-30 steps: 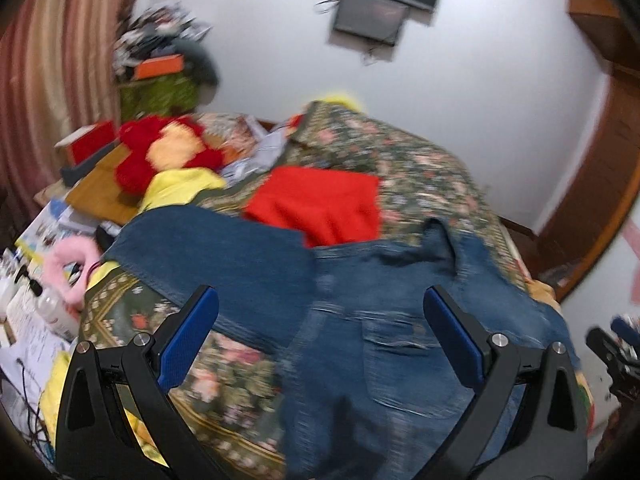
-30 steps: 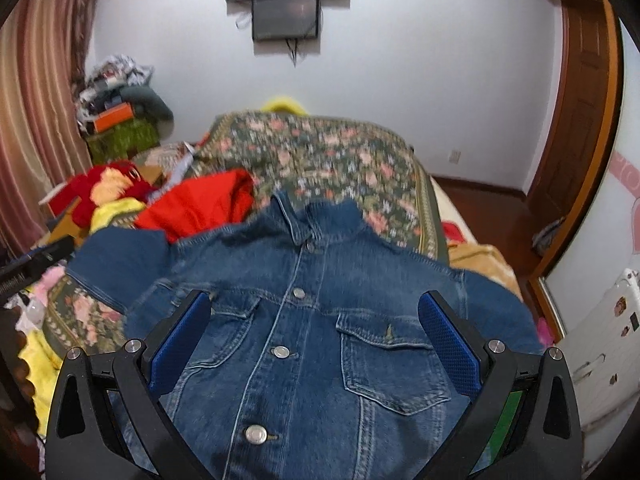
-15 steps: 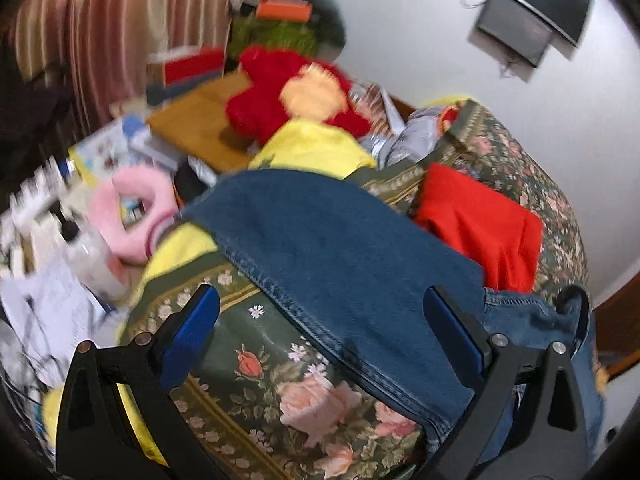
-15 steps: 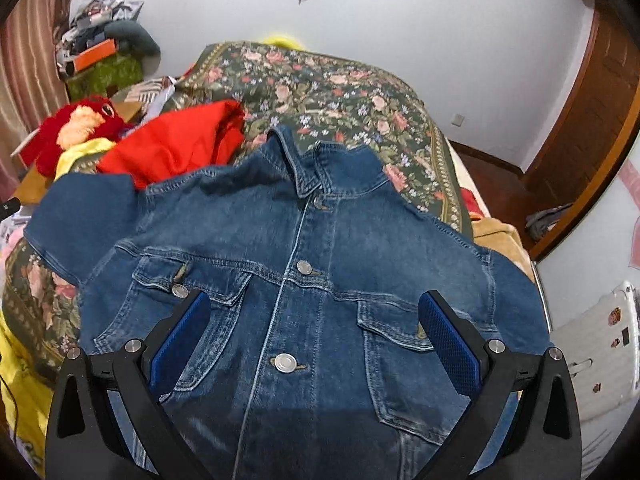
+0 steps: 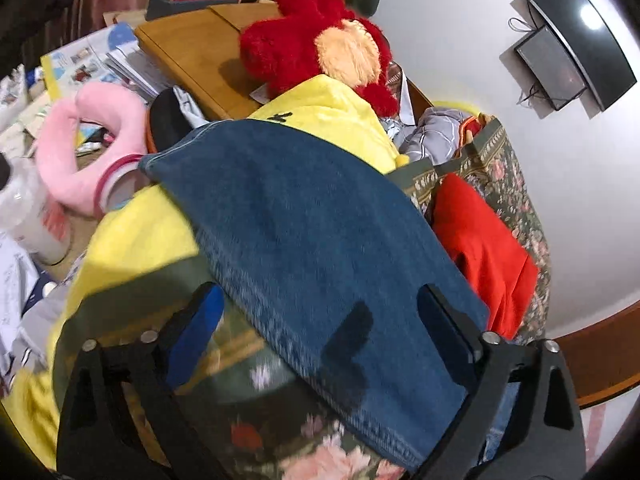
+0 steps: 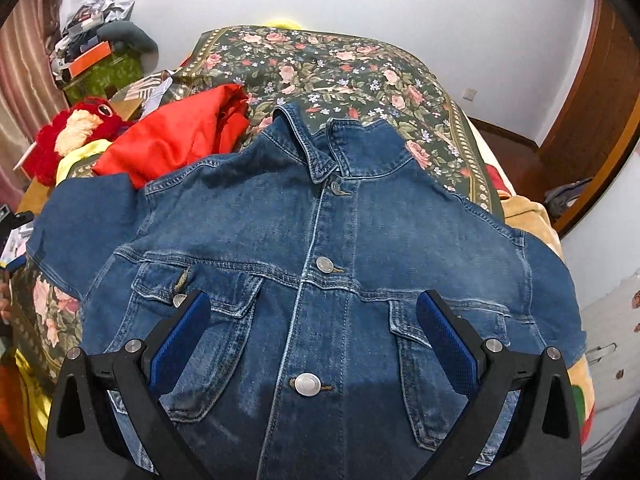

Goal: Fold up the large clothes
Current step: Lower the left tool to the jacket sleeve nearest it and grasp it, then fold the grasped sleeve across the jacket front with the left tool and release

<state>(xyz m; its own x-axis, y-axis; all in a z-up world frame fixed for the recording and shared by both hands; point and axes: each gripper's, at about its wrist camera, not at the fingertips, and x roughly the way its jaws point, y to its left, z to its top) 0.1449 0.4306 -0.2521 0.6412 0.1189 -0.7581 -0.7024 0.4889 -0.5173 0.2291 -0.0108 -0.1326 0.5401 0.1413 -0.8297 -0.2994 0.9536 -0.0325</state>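
Observation:
A blue denim jacket [image 6: 320, 232] lies front up, buttoned, on a floral bedspread [image 6: 340, 64]. Its collar points to the far wall. Its left sleeve [image 5: 304, 232] stretches out over the bed's left edge. My left gripper [image 5: 320, 320] is open and hovers close over that sleeve, with one finger on each side of it. My right gripper [image 6: 312, 320] is open above the jacket's lower front, between the two chest pockets. Neither gripper holds anything.
A red garment [image 6: 180, 136] lies by the jacket's left shoulder. A yellow cloth [image 5: 328, 120], a red plush toy [image 5: 316, 44] and a pink neck pillow [image 5: 92, 148] crowd the left bedside. A wooden door [image 6: 600, 92] stands at the right.
My left gripper swung left and dropped down close over the left sleeve. My right gripper moved forward and lower over the jacket front. The jacket has not moved.

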